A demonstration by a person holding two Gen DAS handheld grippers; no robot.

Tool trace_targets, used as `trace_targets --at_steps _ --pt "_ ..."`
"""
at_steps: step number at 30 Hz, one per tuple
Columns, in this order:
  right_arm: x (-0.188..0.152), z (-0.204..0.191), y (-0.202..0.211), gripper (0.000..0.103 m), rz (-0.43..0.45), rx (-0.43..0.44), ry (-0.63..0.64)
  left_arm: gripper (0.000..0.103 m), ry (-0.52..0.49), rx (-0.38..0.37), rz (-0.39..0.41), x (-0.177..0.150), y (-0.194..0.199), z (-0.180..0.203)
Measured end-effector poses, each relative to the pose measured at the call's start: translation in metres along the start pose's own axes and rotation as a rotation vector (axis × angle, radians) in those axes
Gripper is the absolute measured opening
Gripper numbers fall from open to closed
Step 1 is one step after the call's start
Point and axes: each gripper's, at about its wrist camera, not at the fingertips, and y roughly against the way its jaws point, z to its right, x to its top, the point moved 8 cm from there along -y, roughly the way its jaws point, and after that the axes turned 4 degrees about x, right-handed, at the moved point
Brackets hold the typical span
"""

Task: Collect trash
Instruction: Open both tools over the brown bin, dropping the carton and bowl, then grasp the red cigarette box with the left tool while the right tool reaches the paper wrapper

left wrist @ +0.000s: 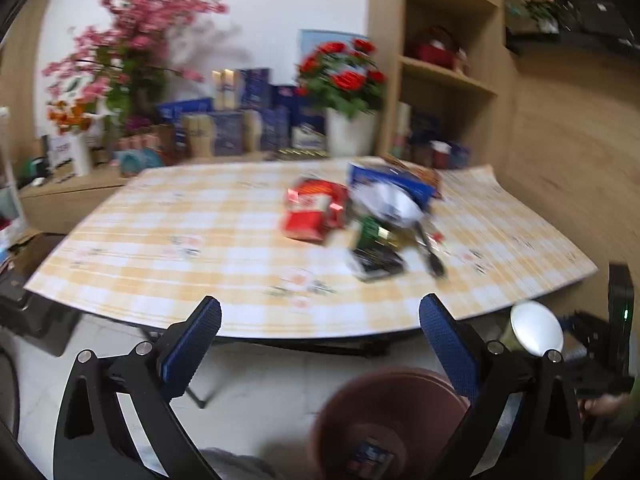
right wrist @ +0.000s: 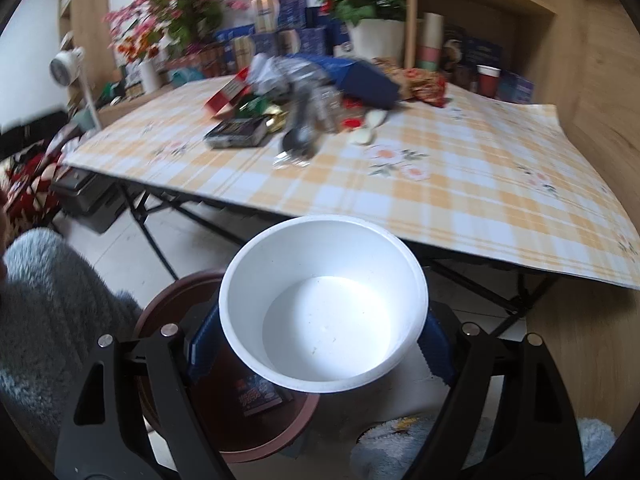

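My right gripper (right wrist: 320,338) is shut on a white paper bowl (right wrist: 324,304), its blue pads pressed against both sides, above a brown bin (right wrist: 168,304) on the floor. A printed wrapper (right wrist: 260,396) lies in the bin. The left wrist view catches the same bowl (left wrist: 536,332) at the right edge, and the bin (left wrist: 384,408) low down. My left gripper (left wrist: 320,308) is open and empty, in front of the table's near edge. On the checked table (left wrist: 160,240) lies a trash pile: a red box (left wrist: 312,208), a blue box (left wrist: 392,180), crumpled white paper (left wrist: 388,200) and a black box (left wrist: 376,264).
Behind the table stand flower pots (left wrist: 348,92) and blue cartons (left wrist: 256,120) on a low counter, with a wooden shelf (left wrist: 448,72) at the right. A grey fluffy sleeve (right wrist: 48,300) shows at the left. The table's folding legs (right wrist: 152,236) stand near the bin.
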Motion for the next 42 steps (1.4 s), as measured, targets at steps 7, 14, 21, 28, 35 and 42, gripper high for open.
trace_targets --at_steps 7,14,21,28,35,42 --pt "-0.016 -0.043 -0.032 0.081 -0.083 0.063 0.131 0.097 0.127 0.087 0.017 -0.007 0.015 -0.047" --pt "-0.046 -0.073 -0.071 0.081 -0.215 0.093 0.233 0.097 0.245 0.104 -0.049 -0.019 0.001 -0.068" --pt "-0.057 -0.076 -0.086 0.082 -0.267 0.090 0.225 0.097 0.284 0.100 -0.073 -0.025 -0.004 -0.076" --pt "-0.053 -0.066 -0.085 0.097 -0.261 0.058 0.209 0.097 0.273 0.110 -0.102 -0.027 -0.012 -0.073" --pt "-0.036 -0.045 -0.064 0.097 -0.180 0.009 0.151 0.097 0.249 0.104 -0.098 -0.026 -0.013 -0.066" --pt "-0.015 -0.029 -0.046 0.097 -0.093 -0.021 0.088 0.097 0.254 0.117 -0.086 -0.025 -0.010 -0.070"
